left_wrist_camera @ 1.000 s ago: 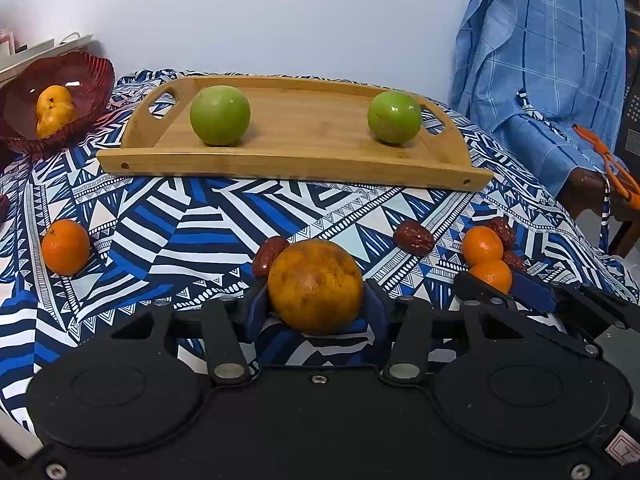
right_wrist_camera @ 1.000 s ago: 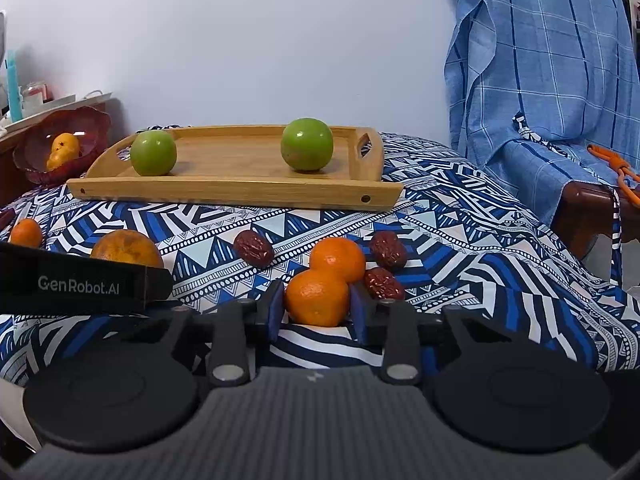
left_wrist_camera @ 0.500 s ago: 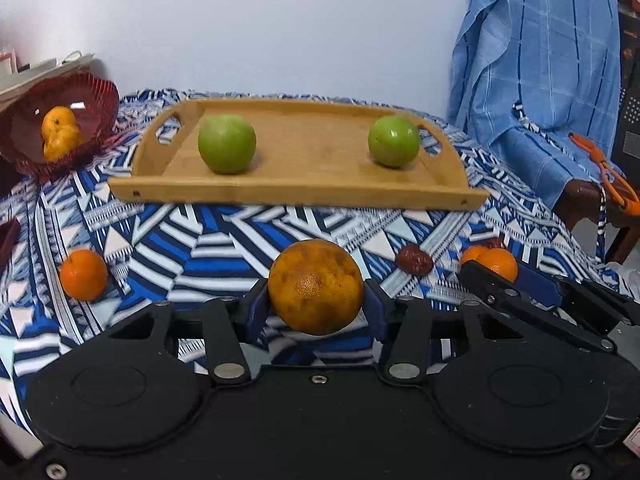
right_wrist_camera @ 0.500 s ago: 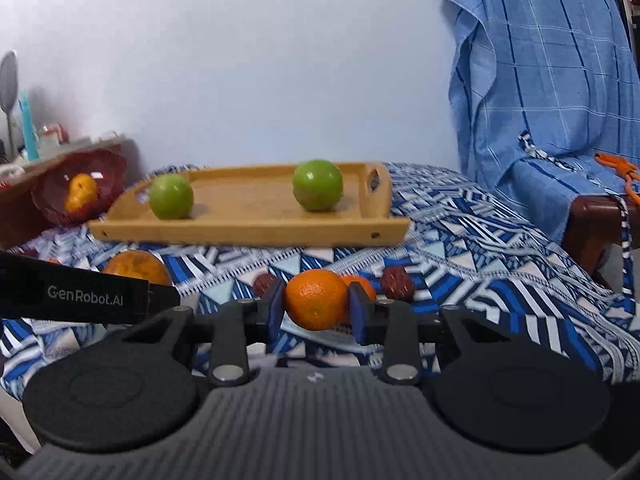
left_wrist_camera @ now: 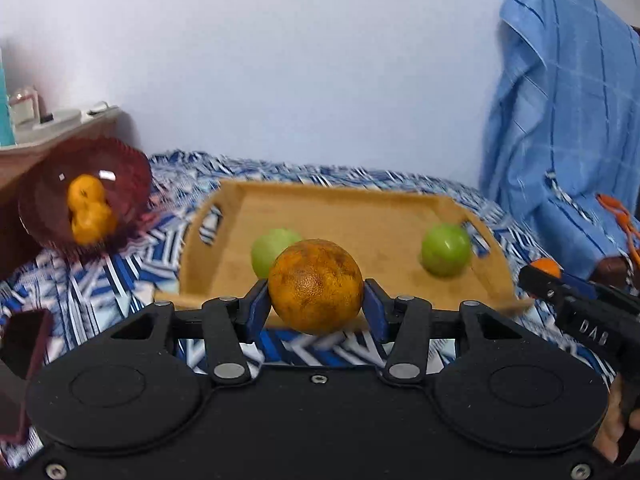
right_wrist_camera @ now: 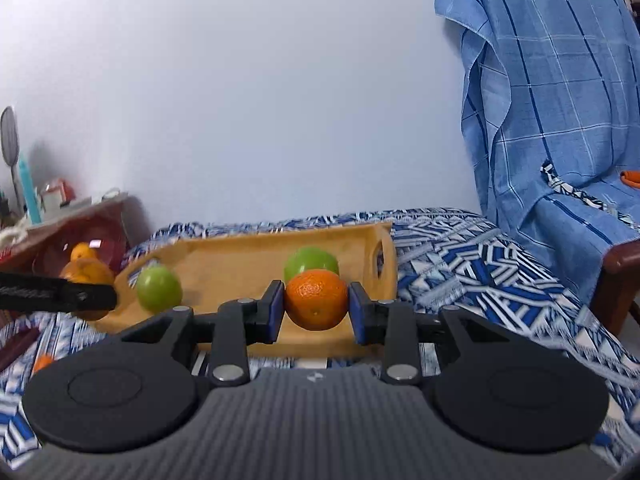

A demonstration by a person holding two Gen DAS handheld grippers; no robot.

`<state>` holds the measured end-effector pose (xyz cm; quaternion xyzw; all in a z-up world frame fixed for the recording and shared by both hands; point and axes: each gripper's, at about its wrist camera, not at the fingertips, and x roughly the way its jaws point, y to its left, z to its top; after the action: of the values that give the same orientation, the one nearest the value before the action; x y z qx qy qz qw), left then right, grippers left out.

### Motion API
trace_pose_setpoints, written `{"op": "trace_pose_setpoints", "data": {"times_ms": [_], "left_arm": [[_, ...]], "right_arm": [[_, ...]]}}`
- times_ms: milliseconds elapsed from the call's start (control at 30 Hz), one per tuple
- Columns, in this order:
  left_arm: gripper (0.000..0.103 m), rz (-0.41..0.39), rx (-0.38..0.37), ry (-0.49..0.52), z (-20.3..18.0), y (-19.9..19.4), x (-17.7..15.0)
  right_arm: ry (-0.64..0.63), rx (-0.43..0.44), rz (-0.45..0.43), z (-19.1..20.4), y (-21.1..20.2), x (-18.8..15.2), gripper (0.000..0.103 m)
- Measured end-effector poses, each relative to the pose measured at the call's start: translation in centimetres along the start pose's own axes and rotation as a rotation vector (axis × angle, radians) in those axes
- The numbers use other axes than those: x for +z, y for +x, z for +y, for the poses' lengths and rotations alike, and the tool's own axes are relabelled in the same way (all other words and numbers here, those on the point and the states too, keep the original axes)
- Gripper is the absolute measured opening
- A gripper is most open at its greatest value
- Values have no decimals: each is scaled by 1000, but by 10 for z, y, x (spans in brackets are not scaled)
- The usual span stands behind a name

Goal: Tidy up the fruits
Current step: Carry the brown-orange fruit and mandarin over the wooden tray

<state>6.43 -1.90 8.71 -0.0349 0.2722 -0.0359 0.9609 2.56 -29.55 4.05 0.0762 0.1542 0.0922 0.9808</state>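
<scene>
My left gripper (left_wrist_camera: 316,306) is shut on a large brownish orange (left_wrist_camera: 315,286) and holds it in the air before the wooden tray (left_wrist_camera: 360,216). My right gripper (right_wrist_camera: 316,312) is shut on a small bright tangerine (right_wrist_camera: 316,299), also lifted in front of the tray (right_wrist_camera: 240,256). Two green apples lie in the tray, one left (left_wrist_camera: 272,252) (right_wrist_camera: 158,288) and one right (left_wrist_camera: 446,250) (right_wrist_camera: 312,262). A red bowl (left_wrist_camera: 52,208) with orange fruit (left_wrist_camera: 86,210) stands at the left.
The patterned blue cloth (right_wrist_camera: 460,264) covers the table. A blue checked towel (right_wrist_camera: 552,100) hangs over a chair at the right. A shelf with small items (right_wrist_camera: 48,204) is at the far left. A dark red case (left_wrist_camera: 24,340) lies at the left edge.
Both grippers have lifted their fruit off the cloth and risen, moving toward the tray. The loose fruit and dates on the cloth have dropped out of sight.
</scene>
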Motion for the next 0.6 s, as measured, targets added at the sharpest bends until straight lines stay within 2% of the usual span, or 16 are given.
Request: {"op": "trace_pose_setpoints", "data": {"times_ms": [200, 333, 600], "left_arm": [[47, -24, 31, 4, 11, 22, 31], [47, -21, 48, -11, 18, 44, 52], [47, 37, 72, -52, 32, 96, 83]], "right_arm": [[33, -13, 14, -11, 44, 30, 38], [99, 15, 51, -23, 78, 49, 38], [118, 75, 126, -37, 143, 53, 38]]}}
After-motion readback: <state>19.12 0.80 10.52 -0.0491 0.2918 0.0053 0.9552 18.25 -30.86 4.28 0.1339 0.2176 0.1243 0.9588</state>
